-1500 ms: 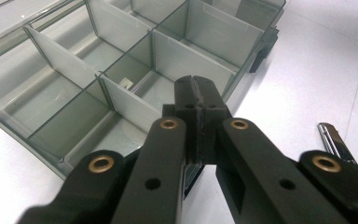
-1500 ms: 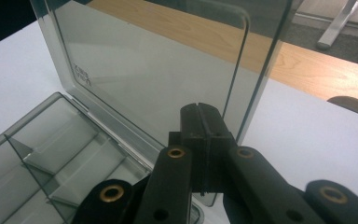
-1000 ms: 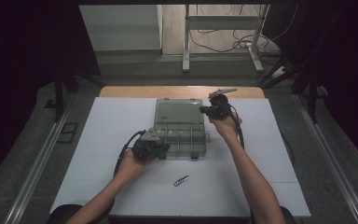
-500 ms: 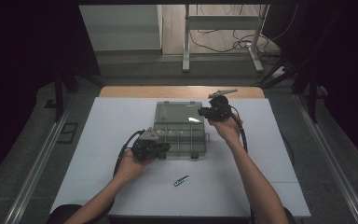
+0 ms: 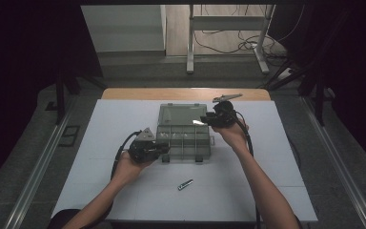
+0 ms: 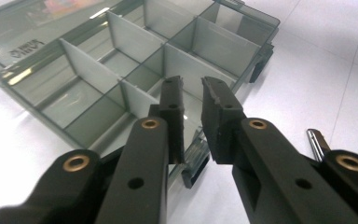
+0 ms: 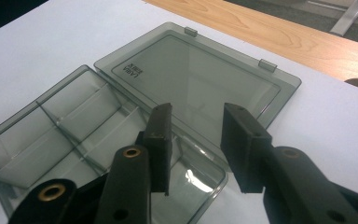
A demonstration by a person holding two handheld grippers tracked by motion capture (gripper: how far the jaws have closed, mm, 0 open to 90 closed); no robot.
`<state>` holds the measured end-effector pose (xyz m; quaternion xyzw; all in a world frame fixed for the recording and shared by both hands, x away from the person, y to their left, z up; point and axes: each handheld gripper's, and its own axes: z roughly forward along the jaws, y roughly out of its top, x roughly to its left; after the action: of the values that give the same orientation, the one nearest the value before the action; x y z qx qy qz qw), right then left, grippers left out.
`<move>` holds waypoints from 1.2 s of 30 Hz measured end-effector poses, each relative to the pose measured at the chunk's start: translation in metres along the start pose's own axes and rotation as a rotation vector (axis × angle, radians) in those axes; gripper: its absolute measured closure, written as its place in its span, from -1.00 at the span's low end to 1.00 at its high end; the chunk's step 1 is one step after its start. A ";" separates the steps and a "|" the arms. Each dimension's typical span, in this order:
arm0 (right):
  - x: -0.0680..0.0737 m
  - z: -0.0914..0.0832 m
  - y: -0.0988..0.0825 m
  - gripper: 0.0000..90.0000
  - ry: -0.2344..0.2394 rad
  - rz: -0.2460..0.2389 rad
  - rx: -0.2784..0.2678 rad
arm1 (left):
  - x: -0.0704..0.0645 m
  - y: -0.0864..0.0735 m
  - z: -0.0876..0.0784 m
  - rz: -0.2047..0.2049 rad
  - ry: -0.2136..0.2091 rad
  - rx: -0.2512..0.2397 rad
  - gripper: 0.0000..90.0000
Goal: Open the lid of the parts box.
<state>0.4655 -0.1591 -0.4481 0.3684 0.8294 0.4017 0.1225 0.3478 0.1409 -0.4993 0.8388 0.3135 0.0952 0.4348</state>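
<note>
organizer box [image 5: 183,133] lying open mid-worktop [image 5: 286,157], lid flat at 12 o'clock | left claw [image 6: 192,120] opening narrowly over near-left corner, gripping nothing | right claw [image 7: 196,144] opening wider over hinge edge, probably releasing lid | metal piece [image 5: 185,184] waiting at 6 o'clock

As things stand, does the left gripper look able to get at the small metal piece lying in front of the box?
Probably yes: the small metal piece lies alone on bare table, nothing between it and the left gripper, whose jaws have just been opening with nothing between them.
</note>
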 end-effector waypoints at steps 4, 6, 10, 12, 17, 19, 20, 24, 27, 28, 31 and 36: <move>0.002 -0.004 -0.001 0.30 0.014 0.006 0.001 | 0.002 -0.001 -0.005 -0.007 0.007 -0.004 0.69; 0.003 -0.006 -0.002 0.27 0.019 0.006 0.001 | 0.004 -0.002 -0.008 -0.012 0.011 -0.005 0.67; 0.004 -0.009 -0.004 0.20 0.033 0.012 0.010 | 0.007 -0.004 -0.014 -0.022 0.018 -0.010 0.62; 0.005 -0.010 -0.005 0.17 0.039 0.017 0.012 | 0.008 -0.005 -0.017 -0.031 0.021 -0.013 0.61; 0.005 -0.017 -0.008 0.08 0.045 0.028 0.006 | 0.011 -0.007 -0.023 -0.040 0.029 -0.017 0.53; 0.006 -0.020 -0.008 0.04 0.047 0.029 0.006 | 0.012 -0.008 -0.025 -0.045 0.030 -0.013 0.50; 0.006 -0.021 -0.009 0.02 0.048 0.029 0.005 | 0.012 -0.009 -0.026 -0.045 0.033 -0.013 0.48; 0.008 -0.024 -0.010 -0.05 0.052 0.028 0.010 | 0.015 -0.010 -0.030 -0.051 0.041 -0.012 0.41; 0.011 -0.025 -0.010 -0.10 0.061 0.024 0.017 | 0.017 -0.011 -0.034 -0.059 0.042 -0.012 0.36; 0.012 -0.026 -0.010 -0.11 0.063 0.024 0.020 | 0.017 -0.011 -0.035 -0.062 0.044 -0.012 0.34; 0.015 -0.028 -0.011 -0.16 0.069 0.016 0.023 | 0.019 -0.013 -0.038 -0.070 0.050 -0.012 0.28; 0.022 -0.030 -0.014 -0.24 0.066 -0.006 0.029 | 0.020 -0.014 -0.043 -0.076 0.061 -0.009 0.18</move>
<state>0.4282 -0.1668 -0.4375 0.3542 0.8399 0.4011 0.0907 0.3393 0.1876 -0.4865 0.8209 0.3580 0.1057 0.4321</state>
